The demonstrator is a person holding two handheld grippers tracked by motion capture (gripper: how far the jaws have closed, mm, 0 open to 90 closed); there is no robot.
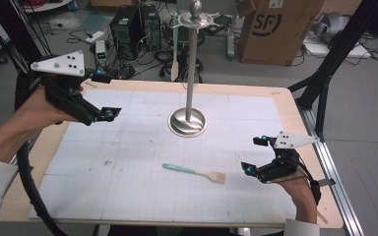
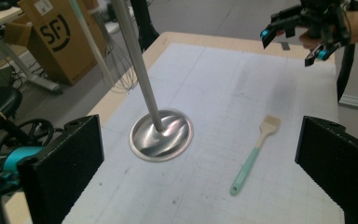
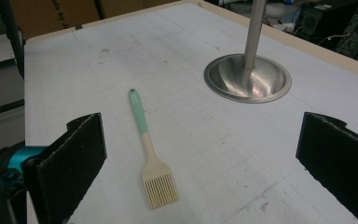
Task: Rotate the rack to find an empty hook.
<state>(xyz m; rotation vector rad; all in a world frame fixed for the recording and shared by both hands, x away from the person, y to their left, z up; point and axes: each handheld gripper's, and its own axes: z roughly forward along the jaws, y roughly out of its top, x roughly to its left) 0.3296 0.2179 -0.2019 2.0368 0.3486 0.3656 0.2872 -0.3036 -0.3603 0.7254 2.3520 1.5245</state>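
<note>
Centrally on the bench [image 1: 54, 147], on its white gridded mat [image 1: 142, 196]: a basting brush [image 1: 194, 172], lying flat. Slim mint-green handle toward the left in the high view, fading into a cream neck and a flat, cream comb of bristles at the right end. Small hole near the handle's tip, seen in the right gripper view [image 3: 150, 150]. Lies near the front, well apart from the steel stand [image 1: 188, 120] behind it: round dished base, tall thin pole, a ring-shaped top with a ball finial.

Left gripper [image 1: 109, 112] held above the bench's left edge, fingers [image 2: 65, 163] spread wide, gripping nothing; brush [image 2: 254, 154] and stand base [image 2: 161, 135] framed between them farther off. Right gripper [image 1: 254, 155] low over the bench at the right, just beside the brush's bristle end, not touching; fingers [image 3: 70, 158] likewise wide apart and empty.

Beyond the bench: a cardboard box [image 1: 275, 29], computer towers [image 1: 135, 27], and cables on the floor.
</note>
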